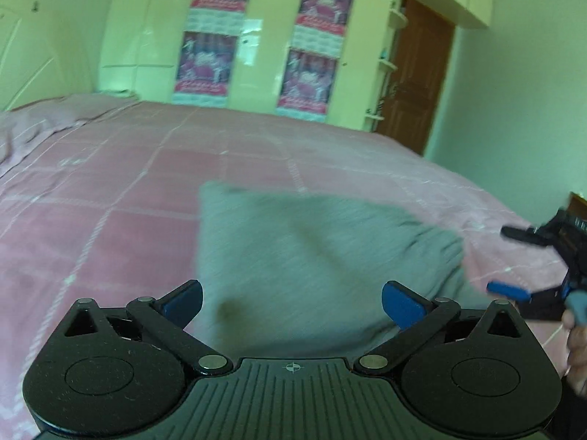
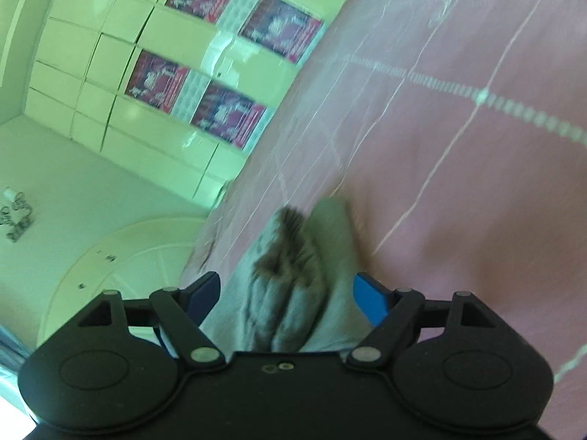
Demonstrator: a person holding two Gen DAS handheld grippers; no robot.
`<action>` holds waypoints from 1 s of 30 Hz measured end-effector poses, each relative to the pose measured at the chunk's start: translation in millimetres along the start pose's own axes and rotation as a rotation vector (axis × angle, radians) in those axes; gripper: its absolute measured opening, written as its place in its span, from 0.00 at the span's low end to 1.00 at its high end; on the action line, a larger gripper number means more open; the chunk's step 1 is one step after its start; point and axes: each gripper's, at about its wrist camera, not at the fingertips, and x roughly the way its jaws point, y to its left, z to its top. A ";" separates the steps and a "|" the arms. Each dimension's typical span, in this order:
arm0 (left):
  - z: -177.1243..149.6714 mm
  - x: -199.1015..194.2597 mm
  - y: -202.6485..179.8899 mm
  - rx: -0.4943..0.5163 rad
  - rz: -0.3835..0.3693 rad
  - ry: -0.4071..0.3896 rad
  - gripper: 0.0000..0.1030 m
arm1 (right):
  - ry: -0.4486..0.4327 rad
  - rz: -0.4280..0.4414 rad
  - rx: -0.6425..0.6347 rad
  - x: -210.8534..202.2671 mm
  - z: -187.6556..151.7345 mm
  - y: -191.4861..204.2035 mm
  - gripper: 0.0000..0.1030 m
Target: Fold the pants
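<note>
Nearest the left wrist camera, the left gripper (image 1: 291, 306) stands with its jaws spread wide and nothing between the blue pads; the grey pants (image 1: 312, 264) lie just beyond its tips, flat on the pink bed (image 1: 121, 183), apparently already folded into a compact block with one crisp corner at the far left and a gathered, rumpled edge at the right. Right of the pants, the right gripper (image 1: 513, 260) comes in from the frame edge, jaws parted, with part of a hand (image 1: 576, 333) behind it. In its own view the right gripper (image 2: 286, 302) is rolled hard over and partly open, a bunched ridge of pants (image 2: 293, 278) sitting between the pads; blur keeps me from telling whether the pads press on the cloth, so no firm grip can be claimed. Beyond the pants the bed runs on to a wall of pale cabinets (image 1: 264, 55) hung with posters (image 1: 205, 62), and a brown door (image 1: 414, 80) stands to the right of them. The risk, as I judge it, lies at that rumpled right edge: if the right gripper pulls away while fabric snags on a pad, the fold could drag open or skew. A fast withdrawal by either gripper could also flip the top layer.
</note>
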 end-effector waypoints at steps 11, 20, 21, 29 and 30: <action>-31.2 22.0 32.3 0.021 0.088 0.144 1.00 | 0.116 -0.179 -0.117 62.7 -10.0 35.6 0.68; -30.8 41.8 42.5 -0.056 0.211 0.105 1.00 | 0.070 -0.064 -0.319 59.1 -15.3 119.5 0.23; -30.8 37.1 45.3 -0.083 0.228 0.083 1.00 | 0.038 -0.029 -0.354 51.0 -14.1 134.6 0.22; -40.6 30.7 39.5 -0.086 0.240 0.079 1.00 | 0.013 -0.219 -0.220 13.9 -13.0 46.0 0.22; -40.3 32.2 39.0 -0.076 0.241 0.085 1.00 | 0.048 -0.260 -0.115 16.3 -16.2 17.7 0.22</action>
